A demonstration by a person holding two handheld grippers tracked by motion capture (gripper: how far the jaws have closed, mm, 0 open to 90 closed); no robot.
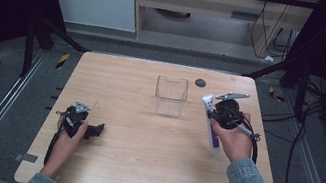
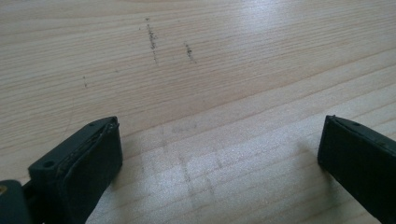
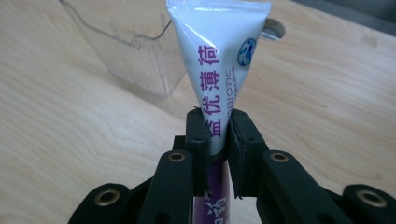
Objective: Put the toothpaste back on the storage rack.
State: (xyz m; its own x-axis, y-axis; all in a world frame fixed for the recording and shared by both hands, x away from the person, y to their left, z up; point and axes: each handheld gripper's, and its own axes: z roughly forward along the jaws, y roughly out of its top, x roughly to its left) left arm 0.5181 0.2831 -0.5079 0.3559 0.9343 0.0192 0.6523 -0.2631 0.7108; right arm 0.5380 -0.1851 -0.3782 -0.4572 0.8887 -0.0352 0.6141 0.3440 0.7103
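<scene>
Toothpaste tube (image 3: 219, 70) hanging above worktop (image 1: 140, 148), just right of clear container (image 1: 170, 95); right hand-held gripper (image 3: 218, 133) pinching it mid-body. Looking light, soft, squashy, probably slippery; gentle hold advisable. Left hand-held gripper (image 2: 219, 149) resting agape, holding nothing.

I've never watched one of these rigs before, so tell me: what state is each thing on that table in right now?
White and purple plastic toothpaste tube: clamped mid-body, lifted off the table, crimped end up.
Clear plastic box: upright, open-topped, empty.
Right gripper: shut on the tube.
Left gripper: jaws wide apart, holding nothing, low over the light wooden table.
</scene>
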